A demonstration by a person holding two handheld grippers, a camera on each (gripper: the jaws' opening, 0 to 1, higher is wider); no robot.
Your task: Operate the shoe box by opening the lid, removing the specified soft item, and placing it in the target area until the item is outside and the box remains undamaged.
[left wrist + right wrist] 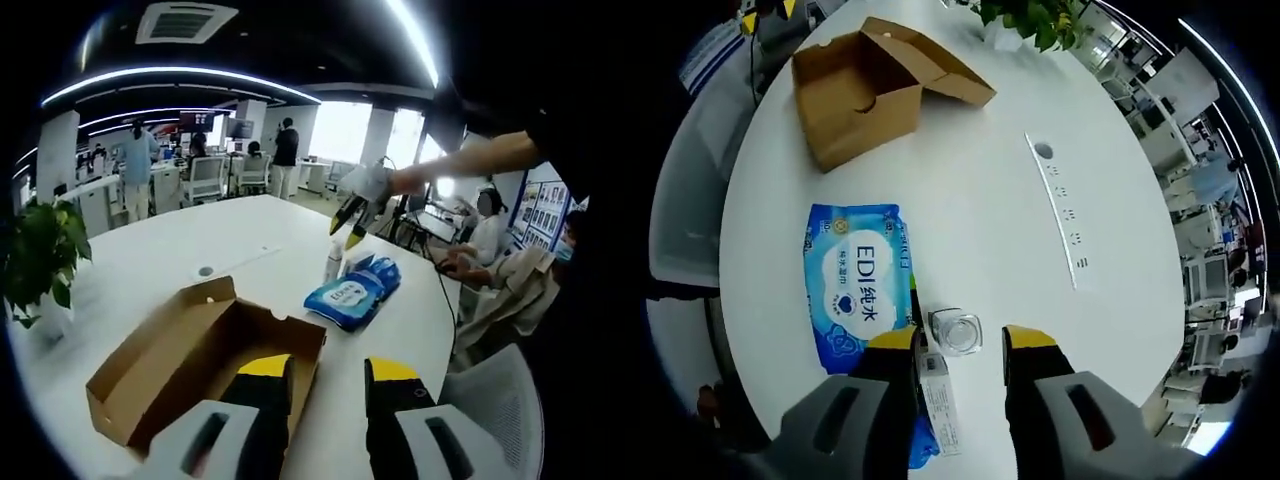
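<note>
Open-plan office w/ ceiling light strips, desks and people standing in the bkgd; a person seated at the right of the left gripper view. Big white round table (pixel 980 170) carries everything, w/ a cable strip let into its top.

Cardboard shoe box (pixel 200 360) lies on the table, lid flaps open, plain brown, no print I can read. Inside looks empty as far as seen; part of the interior is hidden. Thin card, prob light and easy to dent, so push or hold at the folded edges, not mid-wall.

Potted plant (pixel 40 265) sits at the table edge beyond the box.

Soft item looks to be the blue wet-wipe pack (pixel 860 280), already outside, flat on the table well apart from the box. Label reads "EDI 纯水"; smaller print too small to tell. Film wrapper: prob slippery, squashy, light-to-medium. Best pinched across a short end or seam, not the slick flat face.

Small clear bottle (pixel 956 332) stands just beside the pack, next to a white tube-like thing w/ unreadable print.

Left tongs (pixel 330 375) open, empty, hovering at the box's near corner. Right tongs (pixel 958 345) open, empty, held above the bottle, pack beside the left jaw.
</note>
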